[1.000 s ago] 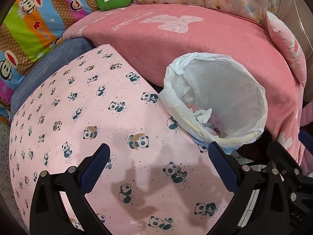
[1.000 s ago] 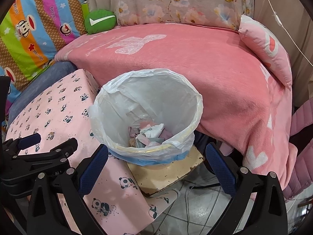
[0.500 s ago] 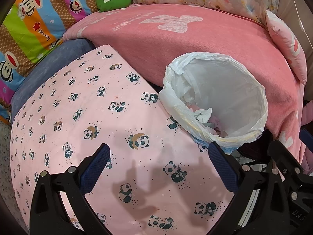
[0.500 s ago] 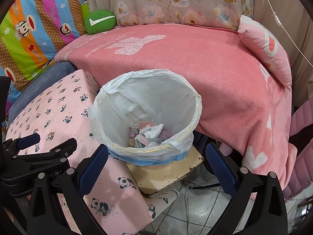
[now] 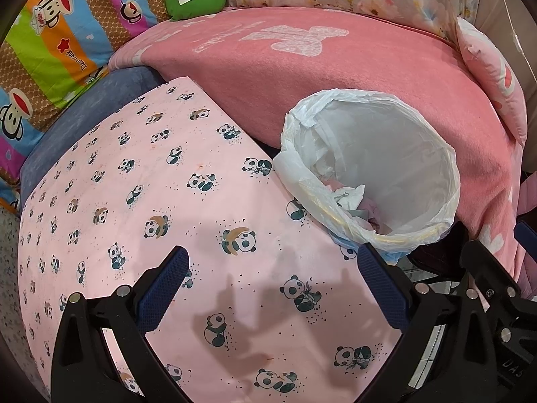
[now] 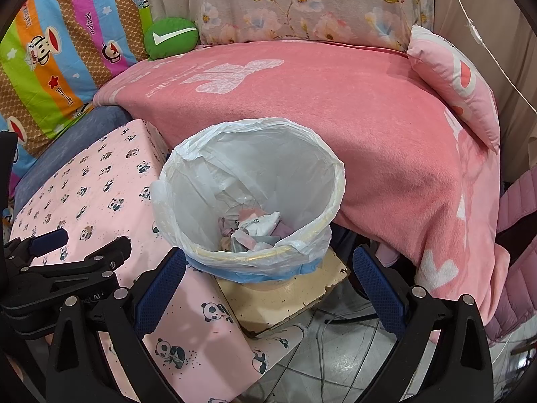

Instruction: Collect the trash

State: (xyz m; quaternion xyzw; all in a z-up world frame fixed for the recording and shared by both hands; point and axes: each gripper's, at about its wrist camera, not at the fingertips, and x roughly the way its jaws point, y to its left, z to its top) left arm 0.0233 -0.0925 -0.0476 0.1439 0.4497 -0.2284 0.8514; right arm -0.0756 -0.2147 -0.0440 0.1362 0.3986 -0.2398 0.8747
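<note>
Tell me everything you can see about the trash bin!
The trash bin is round and stands upright with its top open. A thin white plastic bag lines it and folds over the yellowish rim, with blue showing below. Crumpled paper scraps lie at the bottom. It stands on a worn cream board, between the panda-print cloth and the pink blanket.

Pale pink cloth printed with small black-and-white pandas [image 5: 188, 201]. Coral-pink fleece blanket with white motifs [image 6: 335, 107]. Translucent white plastic bin liner [image 6: 261, 154], over a blue-edged bin. Green cushion bearing a white tick [image 6: 171, 37]. Rainbow-striped monkey-print quilt [image 6: 60, 43]. Beige floral fabric [image 6: 302, 3].
</note>
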